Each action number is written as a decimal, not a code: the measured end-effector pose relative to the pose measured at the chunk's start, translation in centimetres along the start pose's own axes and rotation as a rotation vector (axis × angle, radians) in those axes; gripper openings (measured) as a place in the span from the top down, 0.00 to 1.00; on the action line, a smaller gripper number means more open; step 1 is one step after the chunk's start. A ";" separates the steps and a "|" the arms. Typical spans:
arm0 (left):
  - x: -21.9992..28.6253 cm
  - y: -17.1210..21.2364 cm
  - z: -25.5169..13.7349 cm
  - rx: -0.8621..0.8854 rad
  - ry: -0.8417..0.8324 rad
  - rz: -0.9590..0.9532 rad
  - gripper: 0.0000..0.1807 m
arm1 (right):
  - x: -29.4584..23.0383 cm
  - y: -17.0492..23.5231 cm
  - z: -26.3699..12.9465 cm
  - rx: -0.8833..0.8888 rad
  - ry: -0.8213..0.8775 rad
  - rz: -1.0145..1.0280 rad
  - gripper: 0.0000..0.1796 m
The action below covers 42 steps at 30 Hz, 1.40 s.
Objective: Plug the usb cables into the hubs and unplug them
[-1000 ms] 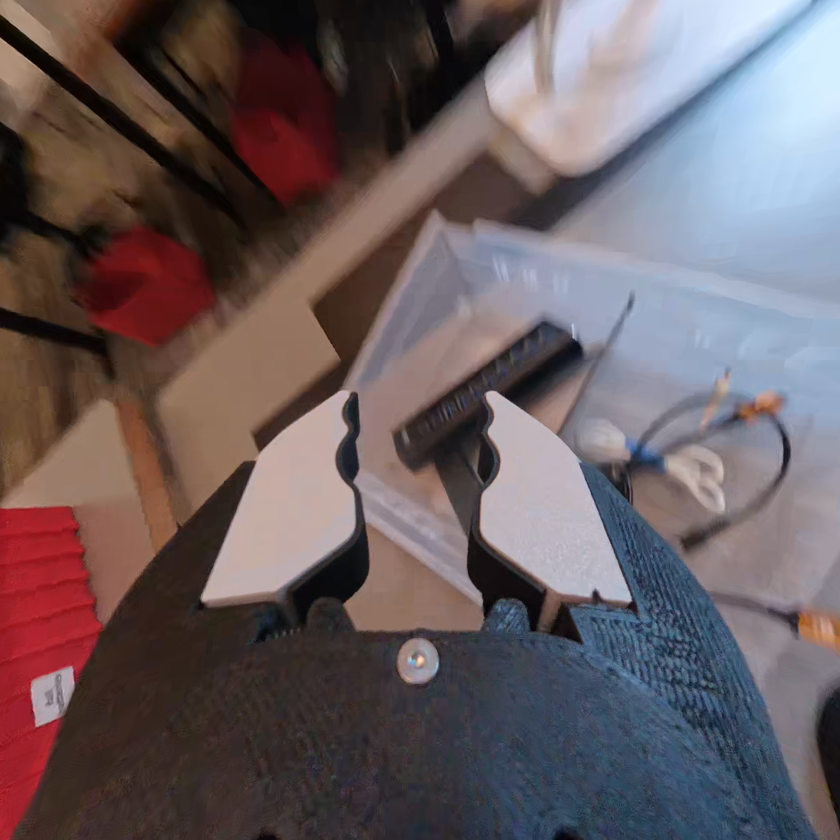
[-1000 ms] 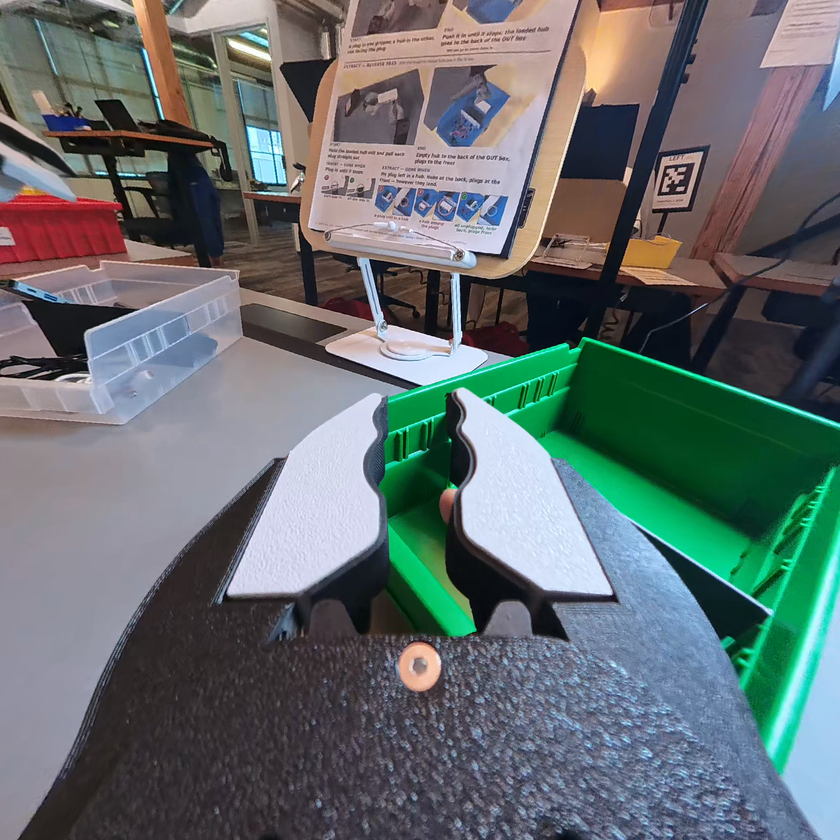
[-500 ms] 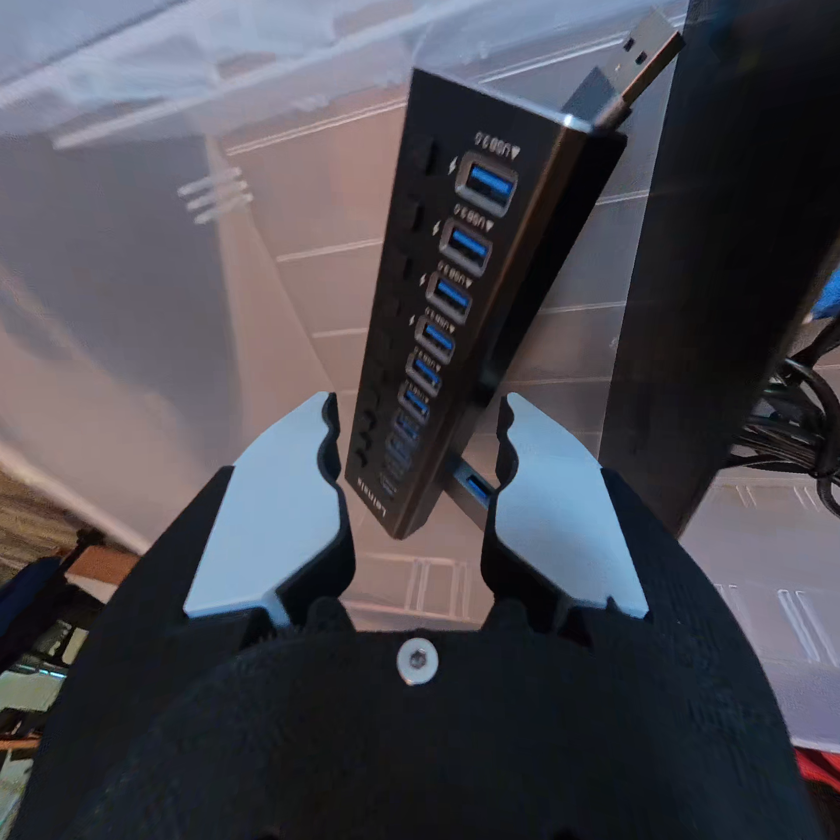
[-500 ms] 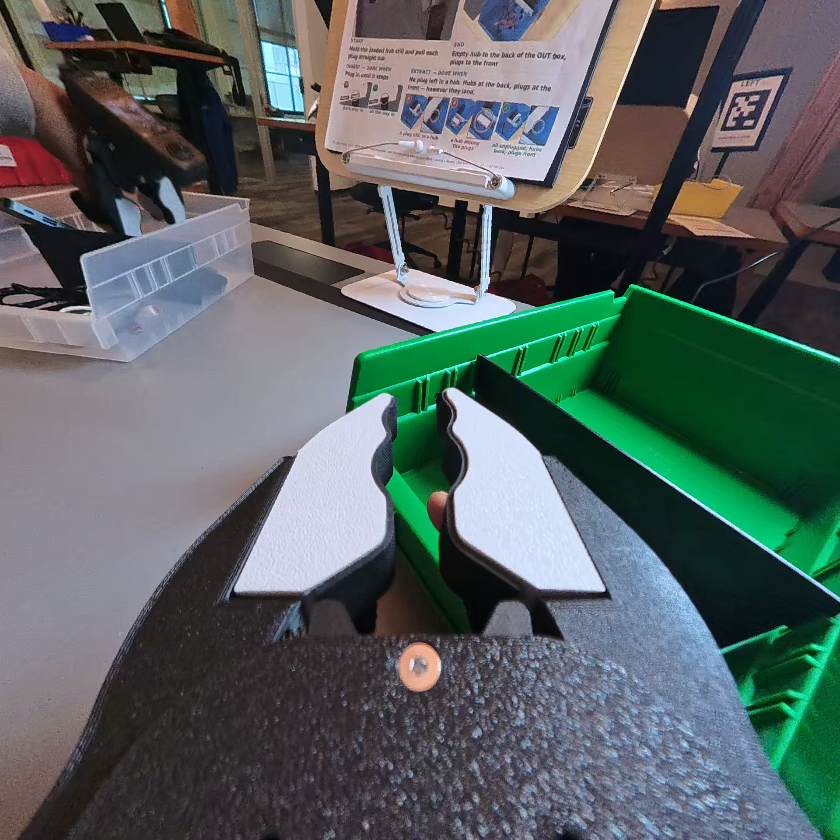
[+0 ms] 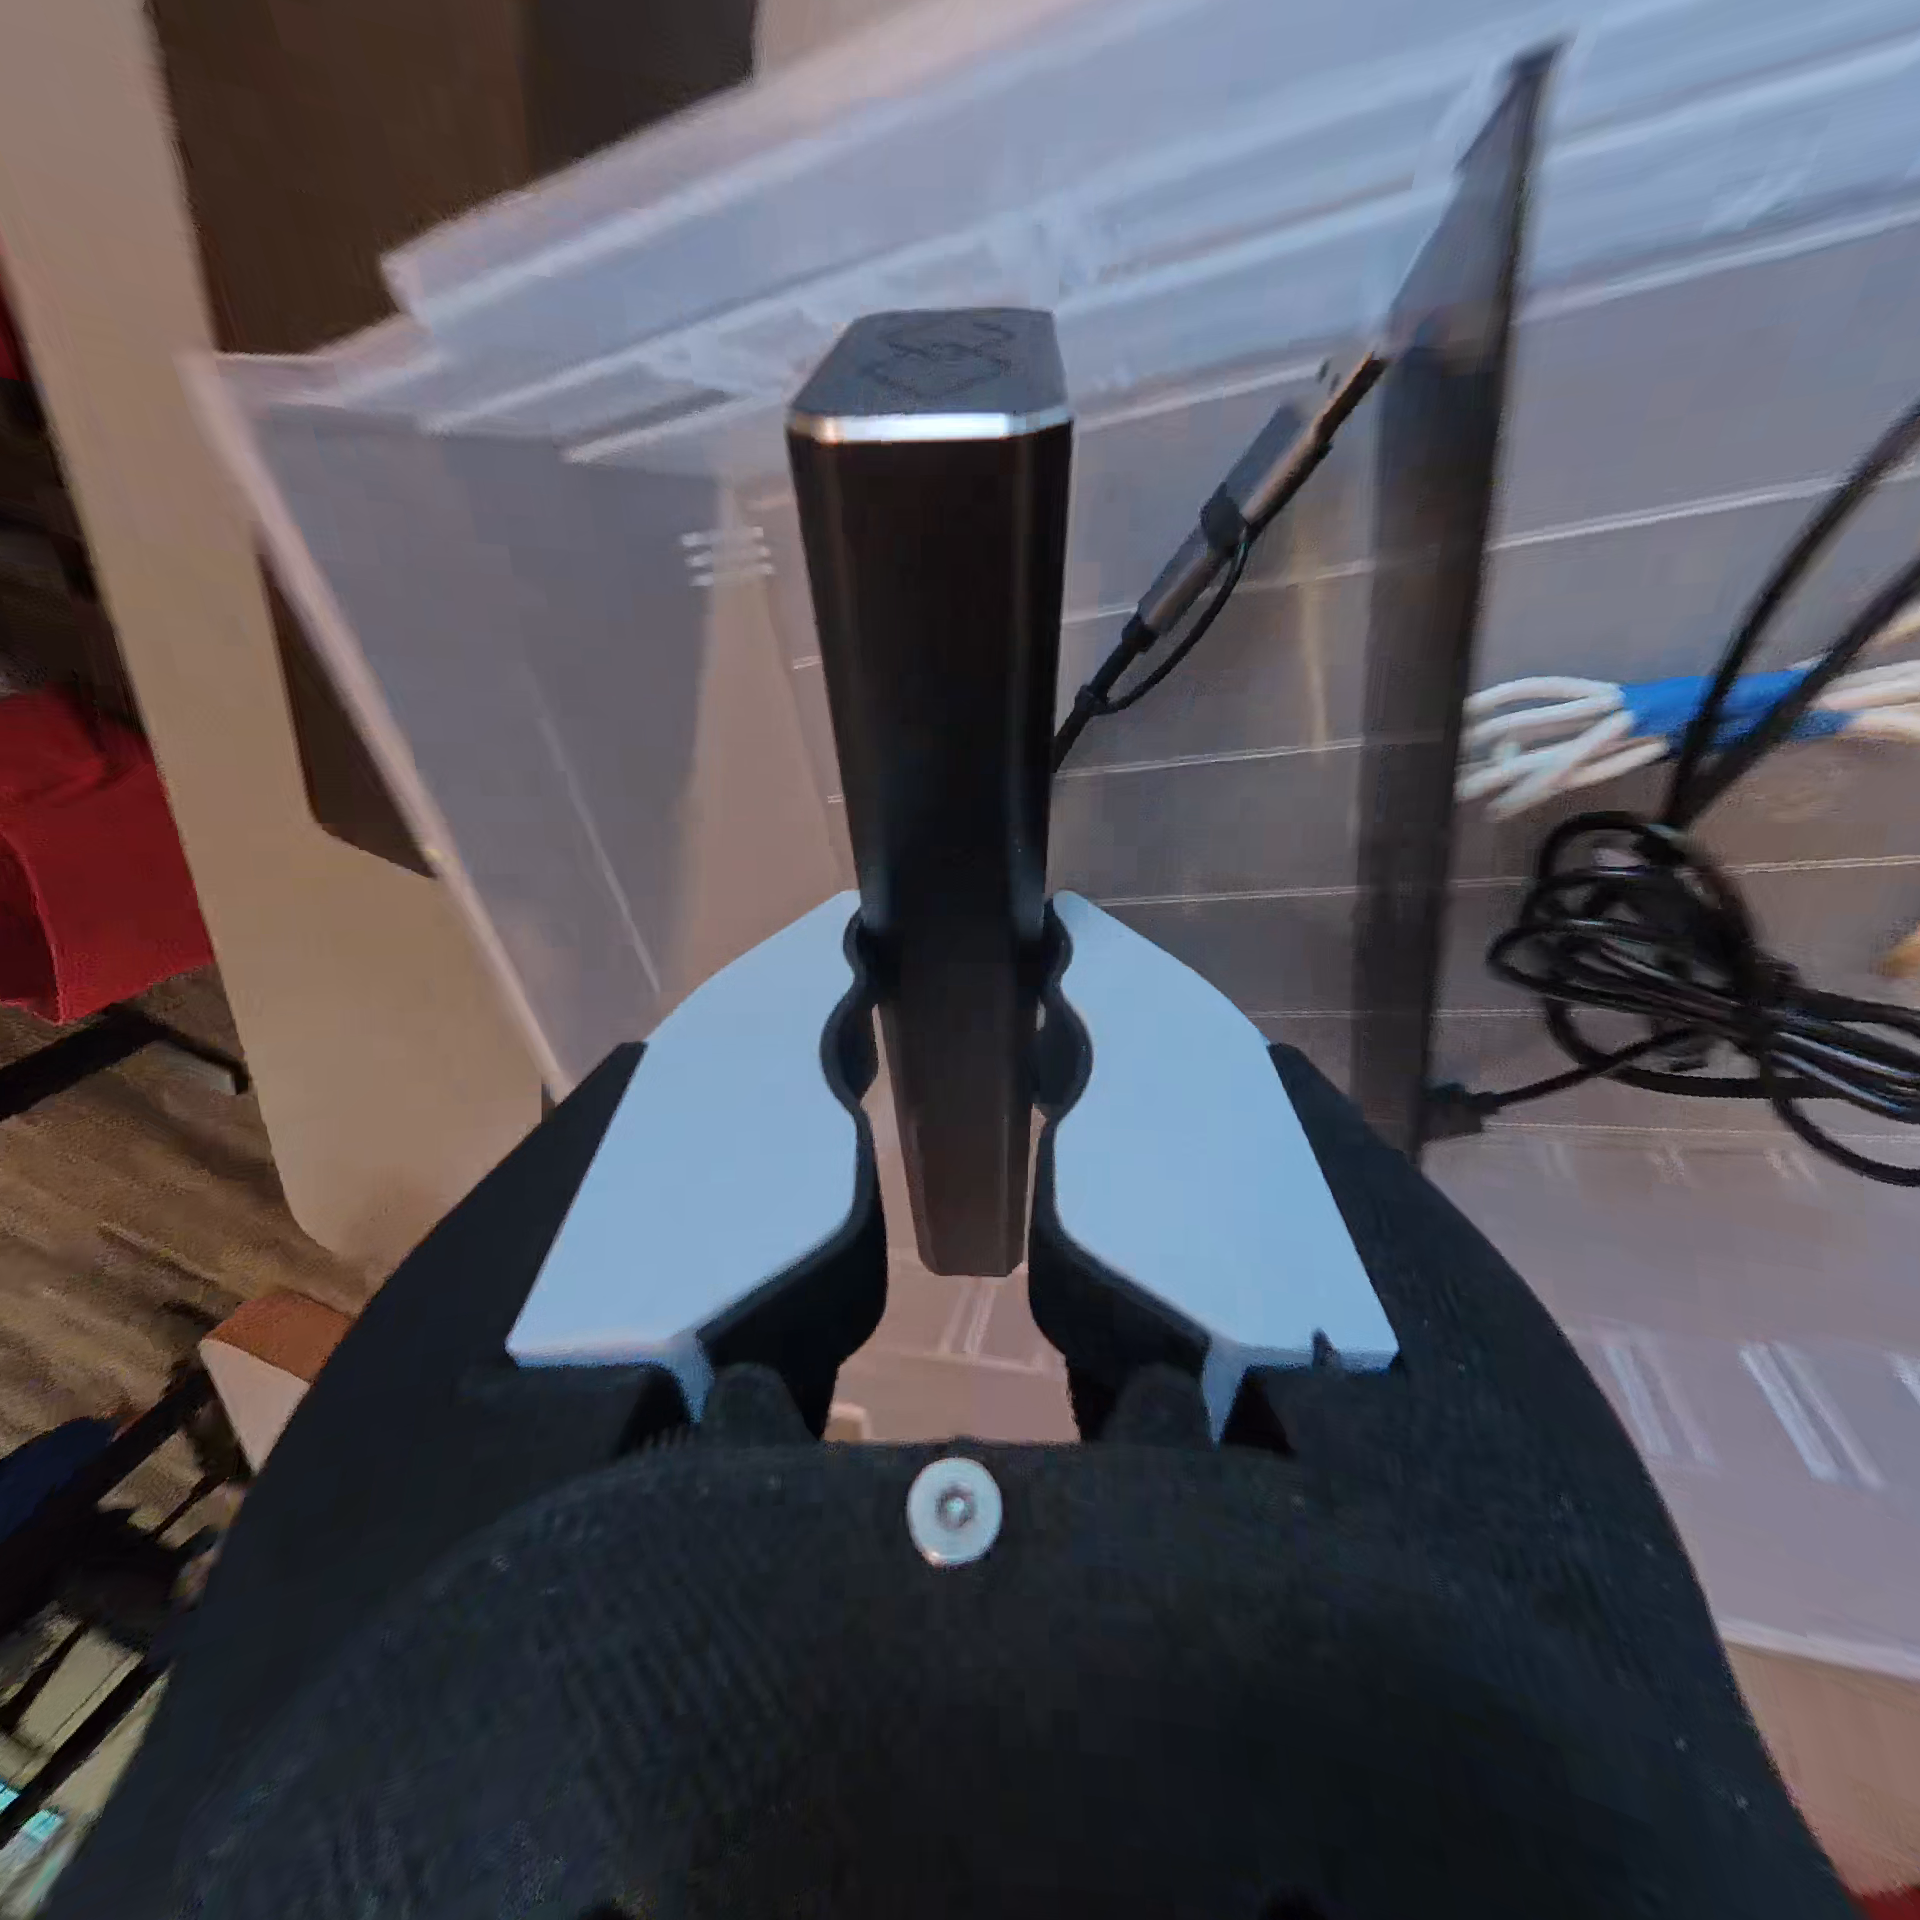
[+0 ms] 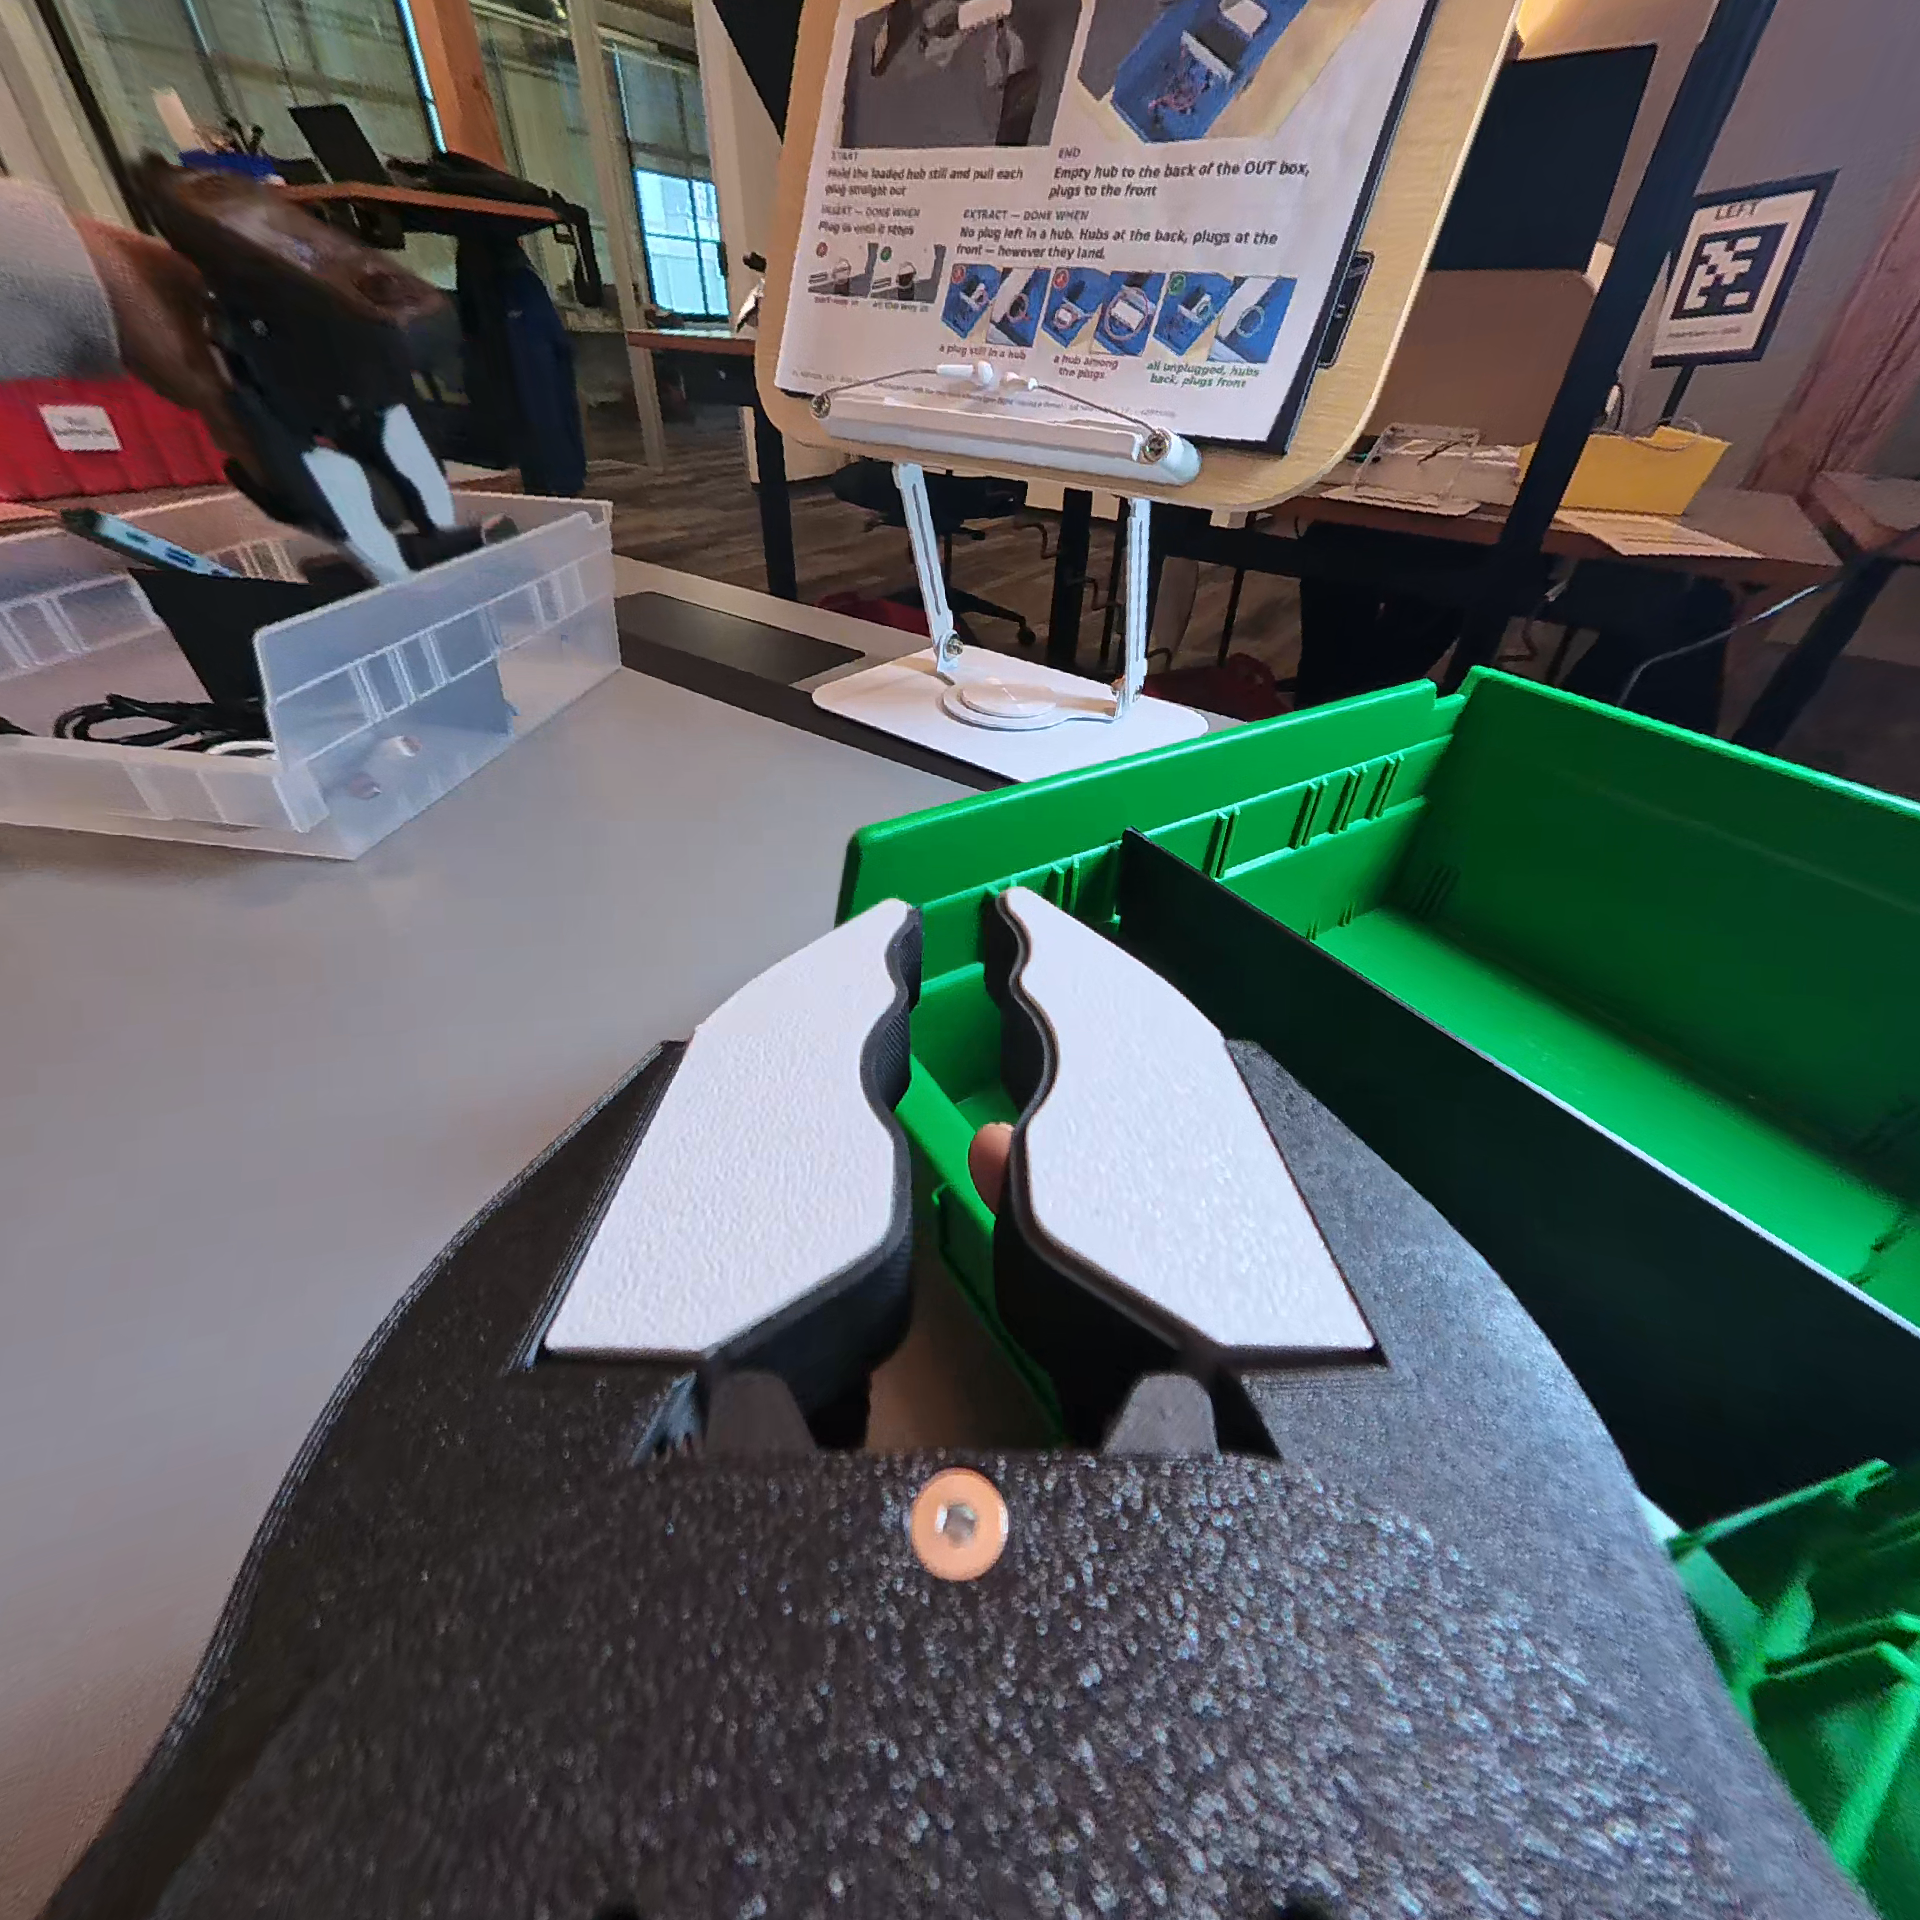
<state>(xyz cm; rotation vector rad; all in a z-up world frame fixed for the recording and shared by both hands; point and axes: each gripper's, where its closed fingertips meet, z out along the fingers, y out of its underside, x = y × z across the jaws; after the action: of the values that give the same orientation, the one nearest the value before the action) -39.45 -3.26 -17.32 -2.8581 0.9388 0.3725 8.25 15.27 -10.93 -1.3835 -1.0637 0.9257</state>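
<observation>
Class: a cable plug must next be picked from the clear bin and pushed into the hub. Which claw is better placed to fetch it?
Right. The left claw is shut on the hub, while the right claw holds nothing, hovering by the green bin.

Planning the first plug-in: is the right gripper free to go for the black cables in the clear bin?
Probably yes. The right gripper holds nothing, its jaws slightly apart above the green bin, and bare table lies between it and the clear bin, whose low front leaves the black cables exposed.

Left wrist view is dim, warm-tinted and motion-blurred; right wrist view bright, window-lit, sharp, wide-angle bent edges.
</observation>
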 end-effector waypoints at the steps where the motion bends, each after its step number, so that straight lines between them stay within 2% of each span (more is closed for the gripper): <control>1: 0.2 -0.2 -1.2 0.051 -0.009 -0.025 0.84 | -0.3 -0.1 0.0 0.003 -0.008 -0.005 0.94; 6: 1.4 -0.2 -3.6 0.117 -0.102 -0.021 0.84 | -2.0 -0.3 0.3 0.003 -0.044 -0.041 0.94; 9: 1.5 -1.7 -6.7 0.204 -0.246 -0.015 0.84 | -2.6 -0.3 0.2 0.003 -0.048 -0.069 0.94; 12: 2.0 -5.0 -11.4 0.339 -0.483 -0.030 0.84 | -3.5 -0.5 0.2 0.011 -0.085 -0.070 0.93; 14: 4.2 -7.8 -14.3 0.441 -0.598 -0.017 0.84 | -4.7 -0.6 0.4 0.020 -0.141 -0.050 0.92; 18: 12.6 -14.7 -17.1 0.701 -0.632 0.062 0.84 | -8.4 -0.3 0.9 0.023 -0.260 -0.060 0.88; 20: 17.5 -18.3 -17.1 0.824 -0.611 0.119 0.84 | -11.2 -0.5 0.8 0.035 -0.367 -0.031 0.85; 22: 21.2 -21.3 -16.2 0.875 -0.615 0.170 0.84 | -13.7 -1.0 0.6 0.044 -0.477 0.050 0.80; 24: 23.1 -23.7 -14.7 0.894 -0.625 0.168 0.84 | -14.1 -1.3 1.0 0.042 -0.425 0.058 0.68; 27: 24.4 -26.3 -11.7 0.909 -0.555 0.123 0.84 | -14.2 -2.4 1.1 0.090 -0.319 -0.020 0.65; 30: 25.4 -27.0 -10.3 0.891 -0.577 0.158 0.84 | -15.8 -2.3 1.2 0.068 -0.355 -0.002 0.61; 31: 25.8 -26.9 -10.2 0.891 -0.597 0.174 0.84 | -16.0 -2.0 1.2 0.053 -0.353 -0.028 0.64; 36: 26.4 -26.4 -10.7 0.817 -0.789 0.216 0.84 | -16.4 -1.1 1.6 0.029 -0.357 -0.020 0.64; 39: 26.8 -26.5 -11.0 0.791 -0.830 0.193 0.84 | -16.4 -2.0 1.6 0.097 -0.369 0.052 0.63; 42: 27.1 -26.6 -12.0 0.780 -0.903 0.251 0.82 | -16.3 -2.7 1.1 0.146 -0.405 0.092 0.63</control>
<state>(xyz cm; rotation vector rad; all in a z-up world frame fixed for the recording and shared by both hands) -0.11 0.50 -12.24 -1.5992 0.9305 0.9478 2.21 -0.05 -8.91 -1.1578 -1.2102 1.3635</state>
